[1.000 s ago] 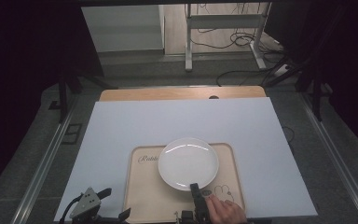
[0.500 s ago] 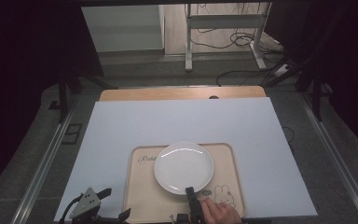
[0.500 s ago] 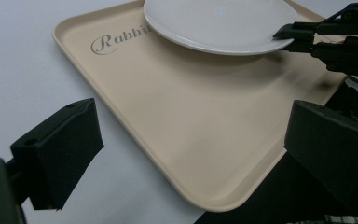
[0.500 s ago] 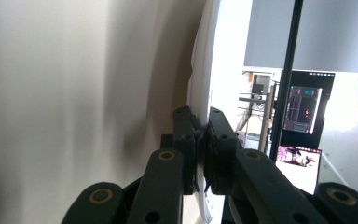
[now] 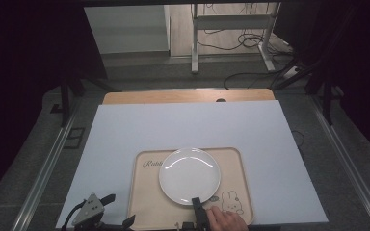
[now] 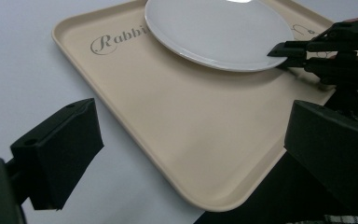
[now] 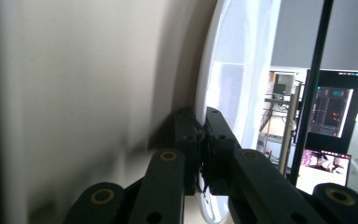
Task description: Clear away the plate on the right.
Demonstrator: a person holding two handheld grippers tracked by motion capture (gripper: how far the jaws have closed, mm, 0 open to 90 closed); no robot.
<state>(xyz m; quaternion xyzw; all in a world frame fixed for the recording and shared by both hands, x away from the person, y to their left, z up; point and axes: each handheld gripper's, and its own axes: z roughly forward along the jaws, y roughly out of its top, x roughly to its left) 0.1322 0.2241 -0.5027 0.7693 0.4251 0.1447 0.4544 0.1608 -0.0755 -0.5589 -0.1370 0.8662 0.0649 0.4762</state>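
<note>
A white plate [image 5: 189, 175] rests on a beige tray [image 5: 144, 192] printed with a rabbit drawing, at the near middle of the table. My right gripper [image 5: 196, 202] comes in from the near edge and is shut on the plate's near rim. The left gripper view shows this from the side: the right gripper [image 6: 279, 50] pinches the plate [image 6: 214, 28] just above the tray [image 6: 191, 140]. In the right gripper view its jaws [image 7: 203, 135] meet on the plate edge [image 7: 223, 70]. My left gripper [image 5: 118, 210] stands open by the tray's near left corner, holding nothing.
A white sheet [image 5: 188, 125] covers the table, with a wooden board [image 5: 188, 96] at its far edge. Metal rails [image 5: 48, 163] run along both sides. Desk legs and cables [image 5: 241, 43] lie on the floor beyond.
The plate has slid a little toward the near edge and slightly left on the tray, with the right gripper shut on its rim. The left gripper has stayed put.
</note>
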